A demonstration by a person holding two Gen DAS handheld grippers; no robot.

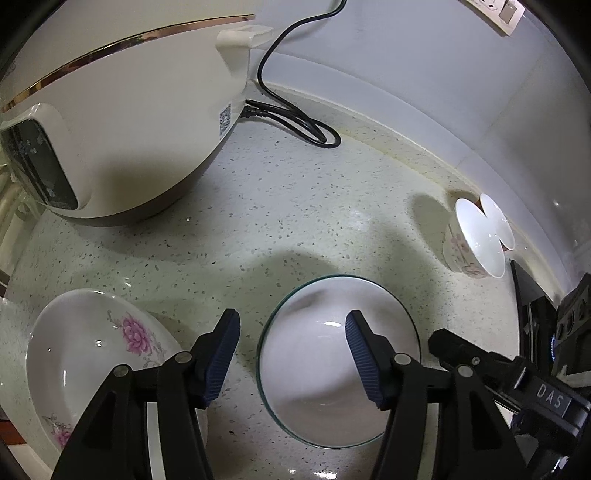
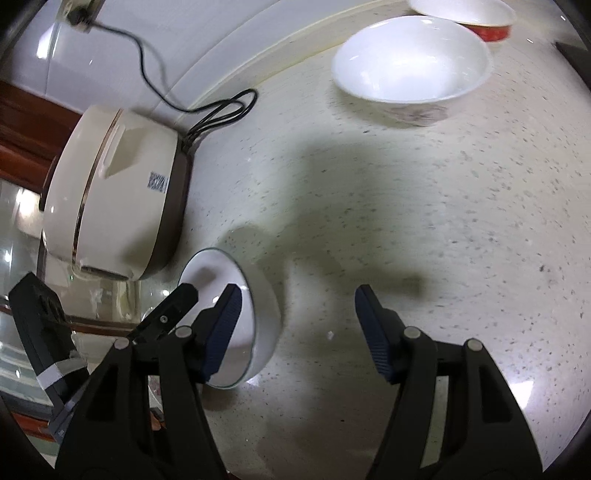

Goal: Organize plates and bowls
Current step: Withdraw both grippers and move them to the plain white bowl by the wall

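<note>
A white bowl with a thin teal rim [image 1: 314, 369] stands on the speckled counter [image 1: 295, 221], just below my left gripper [image 1: 291, 332]. That gripper is open; one pad hangs over the bowl's inside, the other outside its left rim, neither touching. A shallow dish with pink flowers [image 1: 92, 350] sits to the left. My right gripper [image 2: 297, 306] is open over bare counter, its left finger overlapping the same bowl [image 2: 266, 317]. Farther off stand a white flowered bowl [image 2: 412, 62] and a red bowl [image 2: 480, 18] behind it.
A cream rice cooker [image 1: 129, 129] fills the back left, its black cord [image 1: 295, 118] looped on the counter by the wall. The two far bowls [image 1: 476, 236] stand near the backsplash. The right gripper's finger [image 1: 454, 347] is close beside the teal-rimmed bowl.
</note>
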